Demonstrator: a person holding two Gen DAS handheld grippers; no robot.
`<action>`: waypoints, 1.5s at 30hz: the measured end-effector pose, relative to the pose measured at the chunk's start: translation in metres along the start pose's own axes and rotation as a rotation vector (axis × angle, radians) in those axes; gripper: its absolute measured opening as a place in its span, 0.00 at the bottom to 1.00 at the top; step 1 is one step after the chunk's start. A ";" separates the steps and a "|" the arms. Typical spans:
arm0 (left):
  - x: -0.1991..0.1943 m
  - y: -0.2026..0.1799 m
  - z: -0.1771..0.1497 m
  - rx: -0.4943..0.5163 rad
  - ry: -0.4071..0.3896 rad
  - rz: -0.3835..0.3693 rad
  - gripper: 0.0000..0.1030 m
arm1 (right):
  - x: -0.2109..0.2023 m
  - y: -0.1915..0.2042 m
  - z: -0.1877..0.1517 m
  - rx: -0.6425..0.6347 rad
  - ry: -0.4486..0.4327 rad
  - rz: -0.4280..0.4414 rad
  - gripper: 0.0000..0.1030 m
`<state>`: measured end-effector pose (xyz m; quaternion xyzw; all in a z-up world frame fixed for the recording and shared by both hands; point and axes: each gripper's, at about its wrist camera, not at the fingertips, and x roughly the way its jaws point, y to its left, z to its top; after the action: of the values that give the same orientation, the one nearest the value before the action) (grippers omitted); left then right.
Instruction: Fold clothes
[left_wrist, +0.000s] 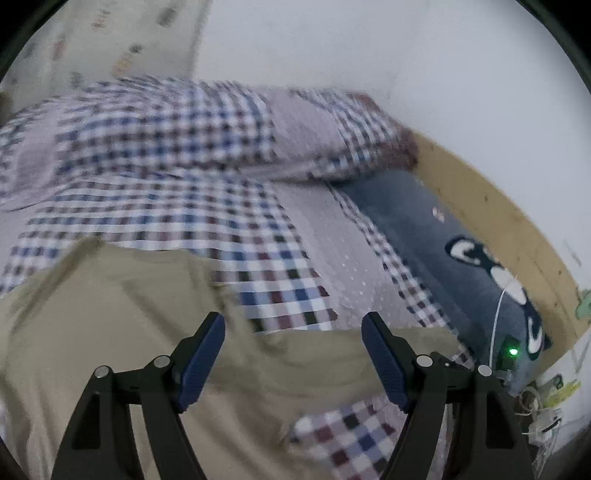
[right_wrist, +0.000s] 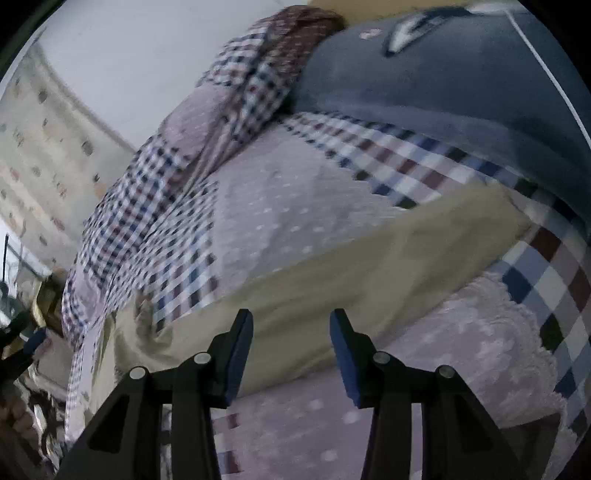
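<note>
Your khaki garment (left_wrist: 122, 332) lies spread across the lower left and centre of the left wrist view, and in the right wrist view it runs as a pale band across the middle of the frame (right_wrist: 332, 266). It rests on a checked bedcover (left_wrist: 266, 251) with plain dotted lilac panels between the blue, maroon and white squares.

Your left gripper (left_wrist: 293, 332) sits at the bottom of its frame with the blue pads spread wide, nothing between them, the khaki cloth showing below the gap. Your right gripper (right_wrist: 291, 328) is likewise parted and empty, just over the near edge of the garment.

Further out, a checked pillow (left_wrist: 332, 133) lies at the upper centre of the left view. A dark blue blanket (left_wrist: 443, 240) with a black and white figure fills the right side, beside a tan wooden edge (left_wrist: 498, 206). A small green light (left_wrist: 512, 350) glows at lower right, perhaps on a charger; blur hides the detail. Beyond is a pale wall (left_wrist: 406, 55).
</note>
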<state>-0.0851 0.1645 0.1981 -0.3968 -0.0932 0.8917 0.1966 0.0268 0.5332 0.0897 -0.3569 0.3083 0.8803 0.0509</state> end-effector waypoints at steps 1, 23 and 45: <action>0.017 -0.004 0.006 0.005 0.019 0.002 0.78 | 0.001 -0.008 0.002 0.014 0.000 -0.009 0.46; 0.222 0.042 0.027 0.137 0.367 0.445 0.12 | 0.009 -0.030 0.006 0.048 0.015 -0.076 0.46; 0.182 0.085 0.072 -0.123 0.100 0.408 0.00 | -0.017 -0.063 0.012 0.180 -0.082 -0.114 0.46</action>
<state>-0.2723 0.1644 0.0967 -0.4625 -0.0555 0.8849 -0.0081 0.0517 0.5936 0.0755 -0.3315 0.3628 0.8587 0.1454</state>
